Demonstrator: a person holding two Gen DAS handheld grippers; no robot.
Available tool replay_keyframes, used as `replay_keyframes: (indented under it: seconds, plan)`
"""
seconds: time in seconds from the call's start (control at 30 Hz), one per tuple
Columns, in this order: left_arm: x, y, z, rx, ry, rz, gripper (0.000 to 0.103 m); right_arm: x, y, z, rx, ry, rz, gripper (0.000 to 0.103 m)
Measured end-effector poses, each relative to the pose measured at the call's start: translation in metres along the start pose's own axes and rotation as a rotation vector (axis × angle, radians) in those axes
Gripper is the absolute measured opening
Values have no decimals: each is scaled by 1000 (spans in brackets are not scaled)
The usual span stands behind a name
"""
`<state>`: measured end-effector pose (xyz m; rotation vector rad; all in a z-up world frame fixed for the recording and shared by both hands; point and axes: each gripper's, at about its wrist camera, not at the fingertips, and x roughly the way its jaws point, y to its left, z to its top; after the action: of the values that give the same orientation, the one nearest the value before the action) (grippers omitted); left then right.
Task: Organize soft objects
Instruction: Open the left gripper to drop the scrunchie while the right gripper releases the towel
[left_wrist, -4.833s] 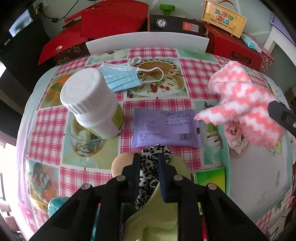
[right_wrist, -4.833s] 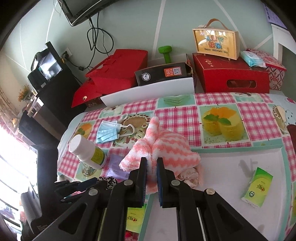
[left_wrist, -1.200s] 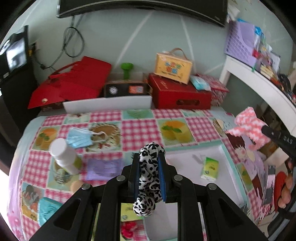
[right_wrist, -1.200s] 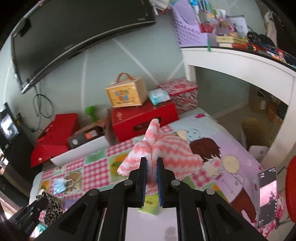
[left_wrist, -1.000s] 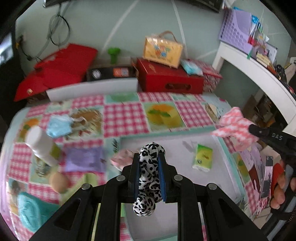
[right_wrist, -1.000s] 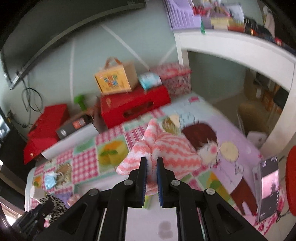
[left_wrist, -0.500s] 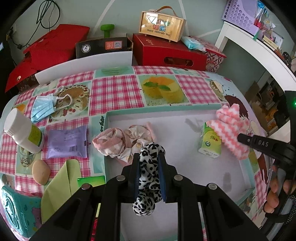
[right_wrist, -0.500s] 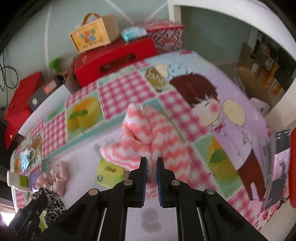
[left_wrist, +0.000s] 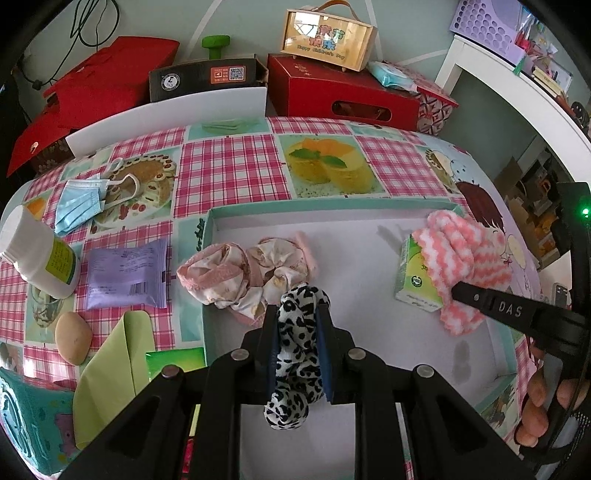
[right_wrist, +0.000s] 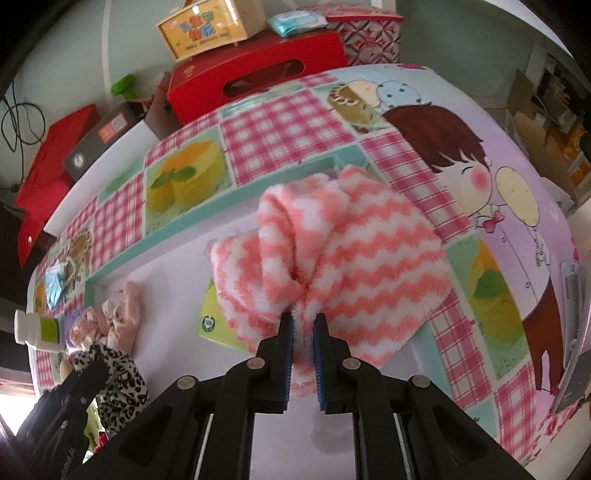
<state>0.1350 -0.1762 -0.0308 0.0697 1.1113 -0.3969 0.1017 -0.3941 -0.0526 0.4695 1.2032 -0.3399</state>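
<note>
A pale green wall (left_wrist: 251, 22) backs the room, with a white shelf (left_wrist: 517, 85) at the right and red cardboard boxes (left_wrist: 340, 92) stacked against the tabletop's far edge; the tabletop (left_wrist: 232, 166) wears a pink-checked oilcloth printed with dessert pictures. On it sits a shallow white tray with a teal rim (left_wrist: 332, 209), holding a pink floral fabric scrunchie (left_wrist: 236, 273) at its left and a small green tissue packet (left_wrist: 413, 280) at its right. The left tool (left_wrist: 298, 325) is clamped on a leopard-print fabric scrunchie (left_wrist: 295, 354) above the tray's near-left part, and the right tool (right_wrist: 303, 326) is clamped on a pink-and-white zigzag fluffy cloth (right_wrist: 343, 258) over the tissue packet.
</note>
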Motion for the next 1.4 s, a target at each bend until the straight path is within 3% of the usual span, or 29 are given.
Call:
replay_keyframes:
  seconds: [0.17, 0.33, 0.4, 0.63, 0.73, 0.8, 0.87, 0.97, 1.27, 1.4]
  plan:
    - [2, 1, -1, -2, 4, -1, 21, 2, 8, -2, -30, 23, 10, 14]
    - [2, 3, 0, -16, 12, -4, 35, -1, 14, -4, -47, 27, 12, 14]
    - [0, 3, 1, -20, 7, -7, 48, -6, 17, -4, -57, 15, 9, 15]
    - [-16, 5, 5, -31, -46, -19, 61, -31, 27, -1, -86, -54, 10, 22]
    - [-25, 10, 6, -51, -74, -31, 62, -43, 33, -1, -99, -87, 24, 34]
    - [-29, 14, 8, -70, -86, -42, 63, -48, 38, -2, -109, -105, 32, 47]
    - [-31, 18, 8, -84, -92, -42, 64, -52, 44, -2, -125, -122, 29, 48]
    - [-32, 24, 10, -101, -100, -25, 76, -53, 49, -3, -142, -131, 26, 56]
    - [-37, 36, 12, -145, -122, -4, 83, -51, 54, -5, -170, -144, 3, 76]
    - [-40, 40, 12, -154, -133, -3, 83, -54, 56, -5, -187, -166, -8, 90]
